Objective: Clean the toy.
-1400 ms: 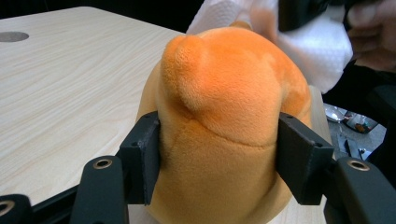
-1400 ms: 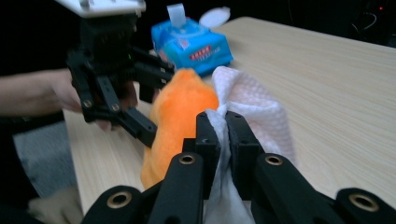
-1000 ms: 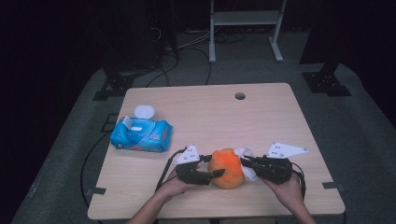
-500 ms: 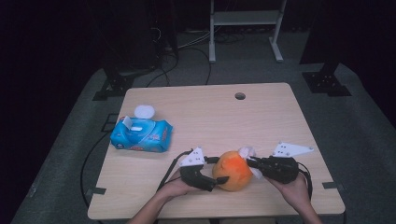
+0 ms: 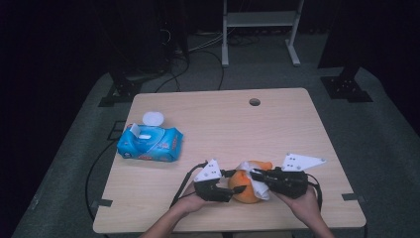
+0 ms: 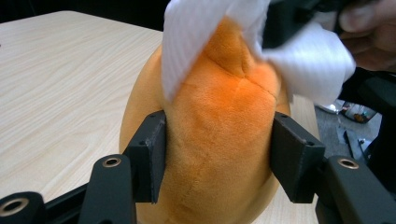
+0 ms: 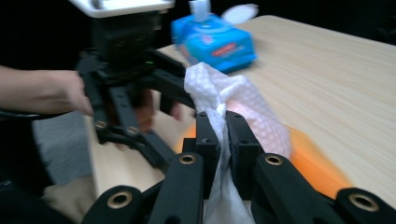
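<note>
An orange plush toy (image 5: pixel 246 186) lies near the table's front edge, between both grippers. My left gripper (image 5: pixel 236 188) comes at it from the left. In the left gripper view its pads press into the plush toy's (image 6: pixel 219 140) two sides; these jaws have just been closing with the toy between them. My right gripper (image 7: pixel 223 126) is shut on a bunched white wipe (image 7: pixel 219 88), which it holds against the top of the toy. The wipe (image 6: pixel 196 32) drapes over the toy's upper part.
A blue pack of wipes (image 5: pixel 150 143) with its white lid flipped open lies at the table's left. A small round hole (image 5: pixel 254 102) sits near the far edge. Beyond the table stand a metal rack (image 5: pixel 260 20) and floor cables.
The toy and both grippers have shifted slightly right and toward the front edge. The left jaws have drawn in on the toy. The wipe now lies over the toy's top and right side.
</note>
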Demonstrator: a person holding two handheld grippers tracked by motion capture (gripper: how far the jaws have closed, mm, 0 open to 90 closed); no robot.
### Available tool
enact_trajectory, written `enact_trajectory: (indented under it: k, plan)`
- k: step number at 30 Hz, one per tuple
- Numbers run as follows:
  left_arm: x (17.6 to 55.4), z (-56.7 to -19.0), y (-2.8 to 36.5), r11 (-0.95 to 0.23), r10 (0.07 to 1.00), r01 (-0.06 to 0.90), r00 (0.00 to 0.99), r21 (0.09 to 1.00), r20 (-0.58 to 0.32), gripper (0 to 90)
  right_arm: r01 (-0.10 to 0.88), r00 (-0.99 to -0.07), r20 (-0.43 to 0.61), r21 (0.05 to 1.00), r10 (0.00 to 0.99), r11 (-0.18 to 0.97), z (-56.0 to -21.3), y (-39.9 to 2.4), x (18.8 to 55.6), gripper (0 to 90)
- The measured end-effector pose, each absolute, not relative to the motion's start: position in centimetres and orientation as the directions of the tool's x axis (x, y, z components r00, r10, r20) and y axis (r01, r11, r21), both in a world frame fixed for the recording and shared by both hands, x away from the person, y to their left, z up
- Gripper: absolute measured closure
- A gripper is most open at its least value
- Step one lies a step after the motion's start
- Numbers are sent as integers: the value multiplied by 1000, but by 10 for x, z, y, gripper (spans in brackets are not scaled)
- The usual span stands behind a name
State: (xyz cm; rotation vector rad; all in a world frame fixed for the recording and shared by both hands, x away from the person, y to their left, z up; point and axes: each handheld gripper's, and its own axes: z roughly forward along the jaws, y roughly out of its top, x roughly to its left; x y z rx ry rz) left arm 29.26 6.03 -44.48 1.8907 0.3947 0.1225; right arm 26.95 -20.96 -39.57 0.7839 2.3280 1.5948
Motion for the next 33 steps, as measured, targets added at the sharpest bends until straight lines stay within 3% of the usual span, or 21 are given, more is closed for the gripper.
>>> enact_trajectory:
  k: [1,4,11,13,14,17,19,22,24,29,33]
  plan:
    - [292,-445,59,-300,331,211,938,930,-106,420,326,-803,117,907,585,266,-396,-218,272,842]
    - [291,-445,58,-310,295,196,950,930,-102,389,352,-792,141,900,594,255,-397,-220,274,841]
    - [298,-448,58,-319,295,207,949,925,-111,104,391,-821,195,877,537,279,-401,-221,278,836]
    - [297,-453,53,-331,299,220,947,918,-119,74,396,-825,206,875,526,277,-402,-221,279,836]
    - [297,-453,53,-331,299,220,947,918,-119,80,396,-825,206,875,526,277,-402,-221,279,836]
    - [290,-447,50,-339,312,176,948,924,-66,270,351,-831,177,903,528,249,-393,-217,273,841]
    - [287,-444,47,-348,331,164,943,923,-43,336,330,-846,187,919,499,215,-384,-212,268,841]
    - [284,-444,44,-357,336,146,942,923,-18,370,284,-865,132,924,484,257,-377,-199,261,842]
    - [283,-444,45,-357,347,145,938,923,-13,389,235,-860,32,910,509,341,-377,-186,257,844]
    - [287,-445,48,-324,368,182,928,928,-53,399,285,-784,21,900,621,330,-381,-207,267,844]
    - [285,-442,46,-331,365,164,931,929,-35,418,356,-775,130,898,619,257,-391,-216,274,843]
